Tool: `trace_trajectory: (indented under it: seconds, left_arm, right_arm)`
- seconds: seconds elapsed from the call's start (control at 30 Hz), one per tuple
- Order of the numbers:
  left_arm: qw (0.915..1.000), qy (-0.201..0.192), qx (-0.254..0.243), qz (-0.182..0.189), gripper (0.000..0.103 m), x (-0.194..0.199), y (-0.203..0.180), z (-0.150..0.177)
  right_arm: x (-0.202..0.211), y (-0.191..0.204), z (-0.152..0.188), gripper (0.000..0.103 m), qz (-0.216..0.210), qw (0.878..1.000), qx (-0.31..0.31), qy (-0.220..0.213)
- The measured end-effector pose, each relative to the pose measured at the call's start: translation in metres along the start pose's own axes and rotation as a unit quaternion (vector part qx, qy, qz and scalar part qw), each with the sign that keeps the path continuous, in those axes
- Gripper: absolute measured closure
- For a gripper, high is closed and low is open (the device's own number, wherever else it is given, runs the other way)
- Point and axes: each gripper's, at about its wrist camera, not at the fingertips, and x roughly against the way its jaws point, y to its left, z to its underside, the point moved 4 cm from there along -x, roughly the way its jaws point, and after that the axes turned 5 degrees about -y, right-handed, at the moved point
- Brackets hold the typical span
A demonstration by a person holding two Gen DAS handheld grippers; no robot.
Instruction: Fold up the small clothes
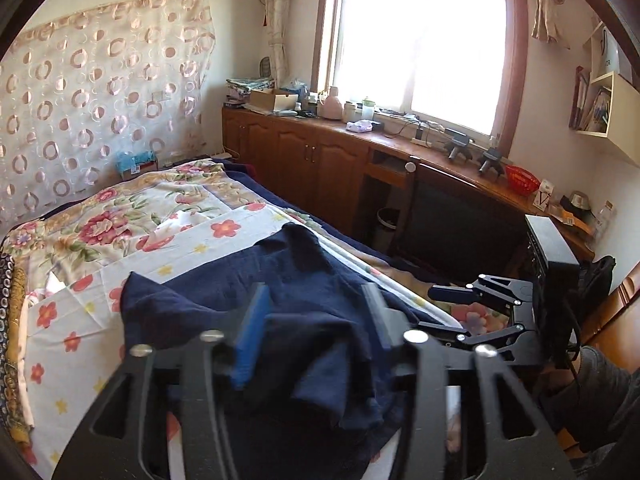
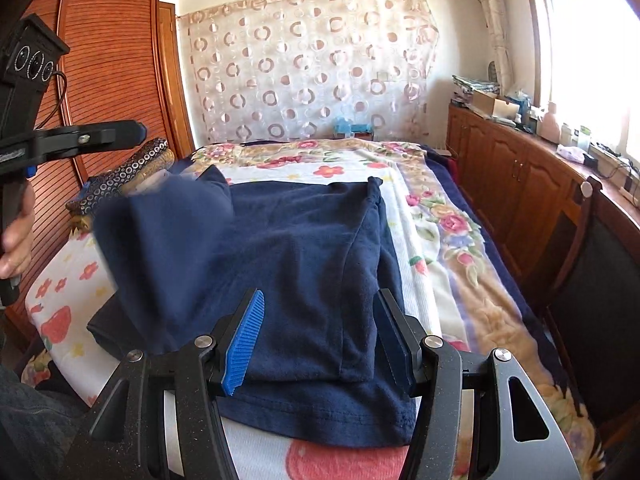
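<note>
Right wrist view looks along the bed (image 2: pixel 452 216), where the navy garment (image 2: pixel 304 248) lies flat, its long axis running away toward the headboard end. Its hem sits just ahead of the right gripper (image 2: pixel 320 340), whose fingers stand apart and hold nothing, so this hand seems nearer for the next fold. The left gripper (image 1: pixel 316 320) hangs above the cloth, its fingers also apart and empty. The garment's left flap is motion-blurred, and its near-left corner is hard to read.
</note>
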Motion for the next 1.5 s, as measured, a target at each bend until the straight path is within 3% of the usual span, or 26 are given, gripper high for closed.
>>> trace_trajectory:
  seconds: [0.03, 0.1, 0.4, 0.53, 0.7, 0.77, 0.83, 1.03, 1.17, 1.43, 1.5]
  left_arm:
    - [1.0000, 0.000, 0.002, -0.002, 0.031, 0.002, 0.002, 0.002]
    - [0.9998, -0.007, 0.006, -0.017, 0.025, 0.005, 0.007, 0.005]
    - [0.9974, -0.005, 0.038, -0.062, 0.024, 0.021, 0.046, 0.044]
    - [0.9956, 0.004, 0.052, -0.078, 0.024, 0.023, 0.060, 0.061]
    - [0.9930, 0.005, 0.072, -0.094, 0.024, 0.029, 0.077, 0.078]
    - [0.9920, 0.004, 0.079, -0.098, 0.024, 0.031, 0.082, 0.082]
    - [0.9913, 0.004, 0.084, -0.101, 0.024, 0.030, 0.086, 0.084]
    - [0.9907, 0.000, 0.083, -0.108, 0.024, 0.033, 0.090, 0.087]
    - [0.9908, -0.007, 0.078, -0.111, 0.024, 0.037, 0.087, 0.085]
    - [0.9901, -0.019, 0.067, -0.122, 0.024, 0.041, 0.083, 0.082]
    - [0.9894, -0.021, 0.065, -0.128, 0.024, 0.042, 0.083, 0.081]
  right_arm:
    - [-0.004, -0.001, 0.001, 0.044, -0.001, 1.000, 0.000, 0.001]
    - [-0.010, -0.001, -0.003, 0.044, -0.006, 1.000, 0.000, 0.002]
    - [-0.039, 0.014, -0.018, 0.041, -0.044, 0.998, 0.049, 0.016]
    - [-0.069, 0.021, -0.015, 0.041, -0.076, 0.993, 0.069, 0.061]
    - [-0.102, 0.017, -0.004, 0.041, -0.077, 0.985, 0.098, 0.122]
    - [-0.104, 0.015, -0.007, 0.056, -0.085, 0.983, 0.101, 0.127]
    - [-0.101, 0.014, -0.010, 0.092, -0.092, 0.982, 0.111, 0.123]
    - [-0.059, 0.010, -0.031, 0.094, -0.114, 0.988, 0.087, 0.060]
    - [-0.020, -0.007, -0.039, 0.094, -0.102, 0.991, 0.086, 0.035]
    - [-0.025, -0.075, 0.006, 0.093, -0.019, 0.993, 0.059, 0.103]
    - [-0.024, -0.080, 0.009, 0.083, -0.019, 0.993, 0.053, 0.105]
